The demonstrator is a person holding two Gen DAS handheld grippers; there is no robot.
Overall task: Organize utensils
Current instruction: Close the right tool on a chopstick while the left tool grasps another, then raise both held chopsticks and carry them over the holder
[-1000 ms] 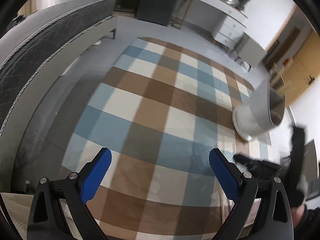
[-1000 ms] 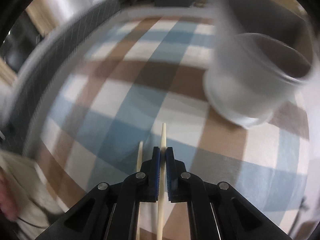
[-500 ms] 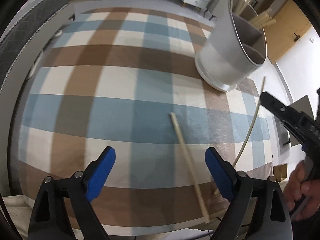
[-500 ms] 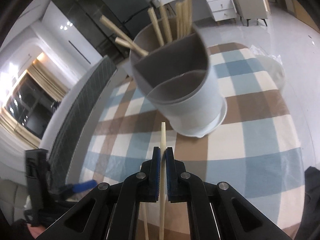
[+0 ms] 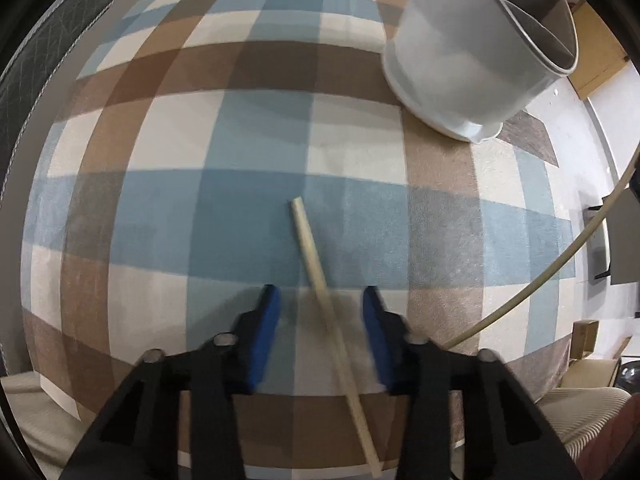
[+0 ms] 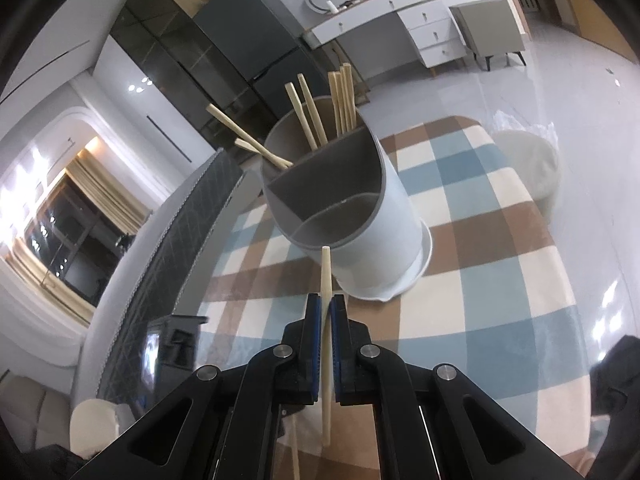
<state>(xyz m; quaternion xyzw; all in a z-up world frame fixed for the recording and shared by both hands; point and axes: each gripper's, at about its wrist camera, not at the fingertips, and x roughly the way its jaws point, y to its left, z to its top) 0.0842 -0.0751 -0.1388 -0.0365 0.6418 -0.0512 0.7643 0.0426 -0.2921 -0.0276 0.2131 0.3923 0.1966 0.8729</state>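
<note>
A wooden chopstick (image 5: 316, 268) lies on the checked tablecloth (image 5: 160, 208). My left gripper (image 5: 320, 304) is open, its blue pads either side of the chopstick, not touching it. My right gripper (image 6: 327, 304) is shut on a second chopstick (image 6: 326, 276), held above the table and pointing at the white divided utensil holder (image 6: 376, 240). Several chopsticks (image 6: 320, 120) stand in the holder's far compartment; the near ones look empty. The holder shows at upper right in the left wrist view (image 5: 472, 60), and the held chopstick (image 5: 560, 260) curves along the right edge.
A dark quilted mattress edge (image 6: 192, 220) runs along the table's left side. A white stool (image 6: 532, 168) stands on the floor beyond the table. The table edge is close below my left gripper.
My left gripper has dropped onto the lying chopstick and its jaws have narrowed around it. My right gripper has lifted its chopstick higher and closer to the holder.
</note>
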